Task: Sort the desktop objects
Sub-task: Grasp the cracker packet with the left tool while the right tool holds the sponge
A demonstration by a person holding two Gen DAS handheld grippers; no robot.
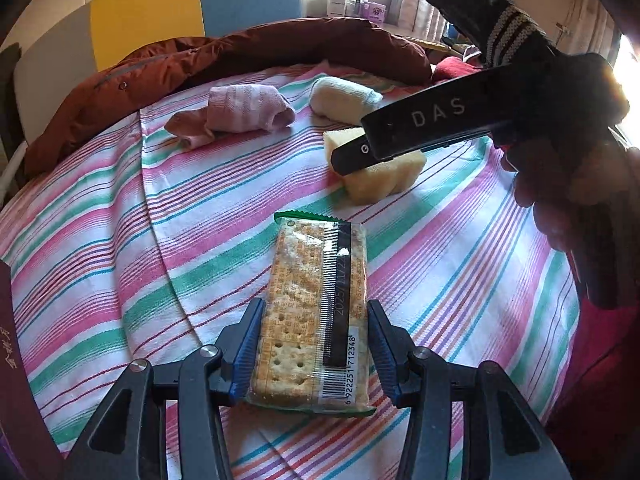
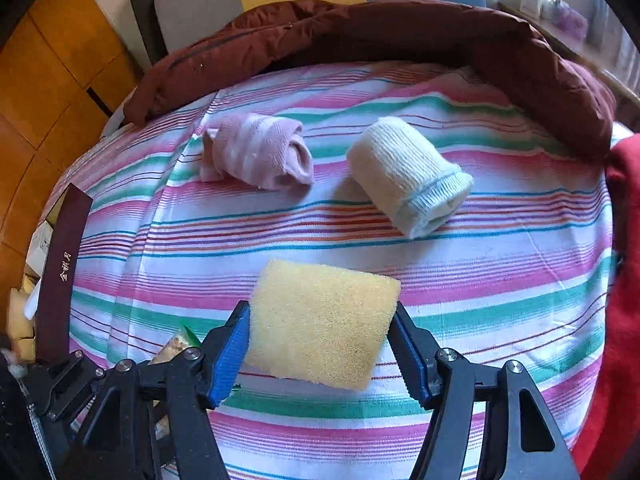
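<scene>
Cracker packet [image 1: 316,312] clamped between left tongs [image 1: 316,344] (lengthwise)

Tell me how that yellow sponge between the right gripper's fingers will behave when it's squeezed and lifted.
The yellow sponge looks porous and foamy, so it will probably compress under the right hand-held gripper and feel light. Its rough surface should resist slipping. As a flat-sided block on the striped cloth, it seems unlikely to roll.

Home bedroom: striped bedsheet [image 2: 500,264], rolled socks [image 2: 260,152].
</scene>
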